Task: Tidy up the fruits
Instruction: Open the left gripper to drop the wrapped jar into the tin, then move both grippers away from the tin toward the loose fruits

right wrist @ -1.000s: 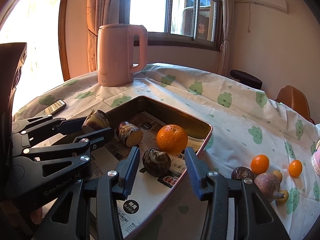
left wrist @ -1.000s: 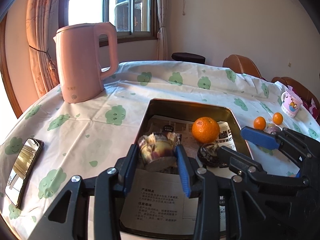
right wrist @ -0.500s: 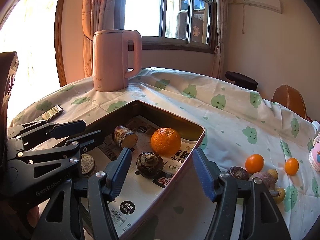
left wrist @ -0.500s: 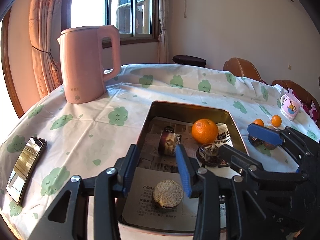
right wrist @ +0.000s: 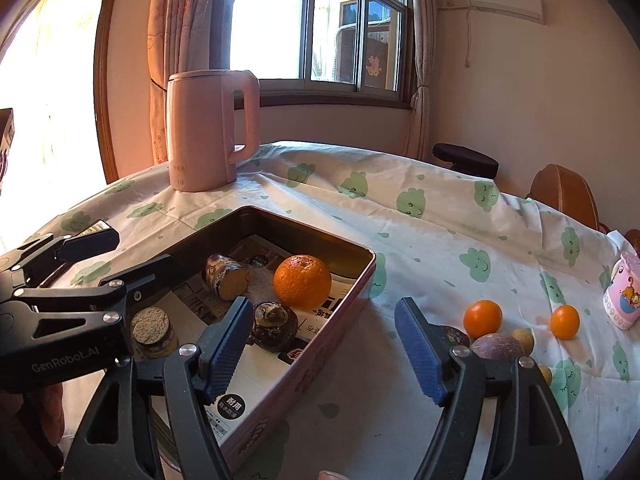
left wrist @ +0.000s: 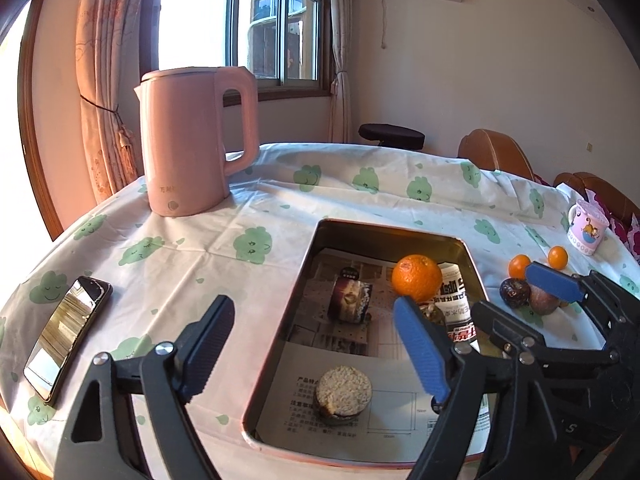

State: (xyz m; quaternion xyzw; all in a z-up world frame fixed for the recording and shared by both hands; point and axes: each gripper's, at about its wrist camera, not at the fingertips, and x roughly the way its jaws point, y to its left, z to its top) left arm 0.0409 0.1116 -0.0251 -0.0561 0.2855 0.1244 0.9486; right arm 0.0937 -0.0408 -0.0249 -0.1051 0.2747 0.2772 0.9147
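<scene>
From the left wrist, the left gripper [left wrist: 316,336] has its jaws opening wide over the near end of the metal tray [left wrist: 308,264], with nothing pinched; a second ago it held a cut root piece, which now stands cut face up on the printed paper [left wrist: 348,390]; a second cut piece [left wrist: 350,300] and the big orange [left wrist: 417,279] lie farther in; the pink kettle [left wrist: 192,140] carries small unreadable print, and a phone [left wrist: 66,336] lies on the tablecloth [left wrist: 192,252]; From the right wrist, the right gripper [right wrist: 322,344] is also opening, wider than before, empty, astride the tray wall [right wrist: 320,344]; only here "GenRobot.AI" reads on the left gripper's body [right wrist: 64,360], and the dark round root [right wrist: 274,326] shows whole; small oranges [right wrist: 483,319] and dark fruits [right wrist: 498,347] stay outside, near a cartoon mug [right wrist: 624,296]
</scene>
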